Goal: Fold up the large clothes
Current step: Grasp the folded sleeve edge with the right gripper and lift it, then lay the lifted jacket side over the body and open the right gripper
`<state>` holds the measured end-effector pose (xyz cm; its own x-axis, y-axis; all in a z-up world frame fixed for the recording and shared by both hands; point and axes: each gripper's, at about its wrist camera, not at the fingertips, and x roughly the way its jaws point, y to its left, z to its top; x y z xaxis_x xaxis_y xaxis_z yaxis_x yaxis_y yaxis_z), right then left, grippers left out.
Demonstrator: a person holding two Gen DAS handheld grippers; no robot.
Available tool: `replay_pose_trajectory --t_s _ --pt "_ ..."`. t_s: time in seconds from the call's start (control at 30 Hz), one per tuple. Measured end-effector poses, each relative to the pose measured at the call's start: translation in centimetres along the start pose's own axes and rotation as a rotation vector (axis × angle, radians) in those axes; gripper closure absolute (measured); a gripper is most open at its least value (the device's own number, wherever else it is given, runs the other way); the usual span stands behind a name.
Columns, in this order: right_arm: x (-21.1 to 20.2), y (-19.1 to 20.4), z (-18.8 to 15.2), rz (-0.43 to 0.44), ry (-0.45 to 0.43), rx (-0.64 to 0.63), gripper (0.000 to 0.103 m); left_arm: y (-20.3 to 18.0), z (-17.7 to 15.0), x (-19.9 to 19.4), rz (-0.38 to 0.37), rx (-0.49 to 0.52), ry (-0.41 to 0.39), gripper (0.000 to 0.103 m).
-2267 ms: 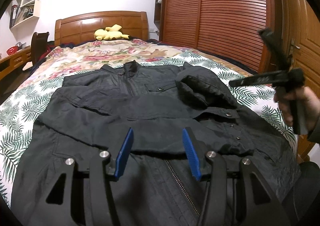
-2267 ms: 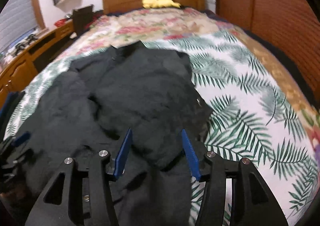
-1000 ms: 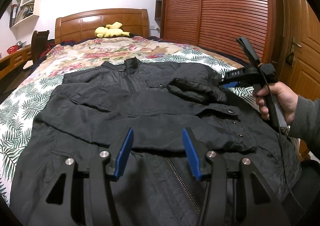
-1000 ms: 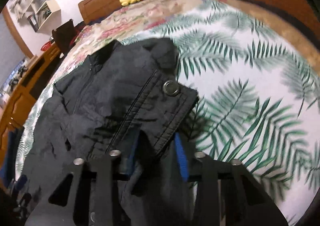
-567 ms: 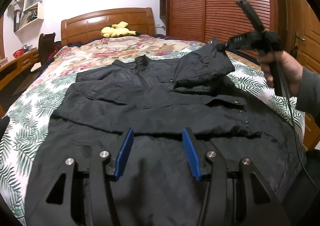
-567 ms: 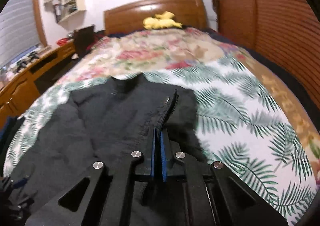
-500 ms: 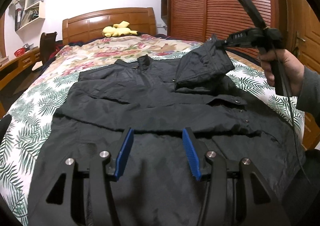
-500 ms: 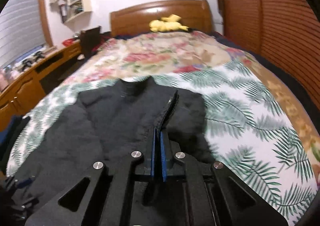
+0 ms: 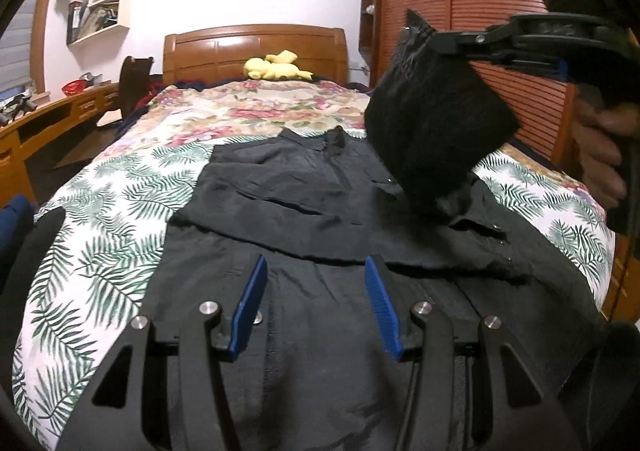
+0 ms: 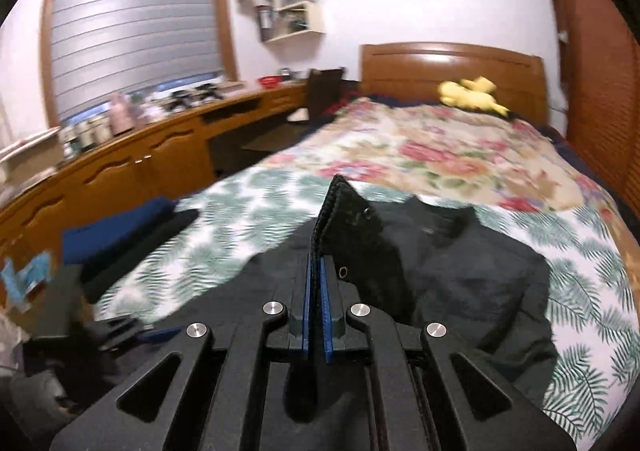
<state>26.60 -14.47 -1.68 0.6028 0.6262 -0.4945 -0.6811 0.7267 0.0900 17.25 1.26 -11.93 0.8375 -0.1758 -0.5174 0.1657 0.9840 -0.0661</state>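
A black jacket (image 9: 320, 203) lies spread front-up on the bed, collar toward the headboard, one sleeve folded across its chest. My left gripper (image 9: 316, 271) hovers open over the jacket's lower part, nothing between its blue pads. My right gripper (image 10: 318, 271) is shut on the cuff of the other sleeve (image 10: 352, 227), whose snap button shows beside the pads. In the left wrist view that sleeve (image 9: 436, 123) hangs lifted high at the right, pinched by the right gripper (image 9: 430, 39), held by a hand (image 9: 600, 155).
The bed has a palm-leaf sheet (image 9: 108, 235) and a floral quilt (image 9: 260, 111). A yellow plush toy (image 9: 276, 69) lies by the wooden headboard. A long wooden desk (image 10: 132, 167) runs along the left. Slatted wardrobe doors (image 9: 452, 3) stand at the right. Folded dark clothes (image 10: 120, 227) lie at the bed's left edge.
My right gripper closed on the sleeve cuff and lifted it up off the jacket, swinging leftward over it. The left gripper drew back a little and stayed open.
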Motion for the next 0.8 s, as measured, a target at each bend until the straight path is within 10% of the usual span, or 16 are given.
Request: replay_pose_trajectory --t_s 0.8 --pt "-1.3 -3.6 -7.6 -0.171 0.180 0.025 0.070 1.0 -0.3 -0.5 0.027 0.005 0.009 0.053"
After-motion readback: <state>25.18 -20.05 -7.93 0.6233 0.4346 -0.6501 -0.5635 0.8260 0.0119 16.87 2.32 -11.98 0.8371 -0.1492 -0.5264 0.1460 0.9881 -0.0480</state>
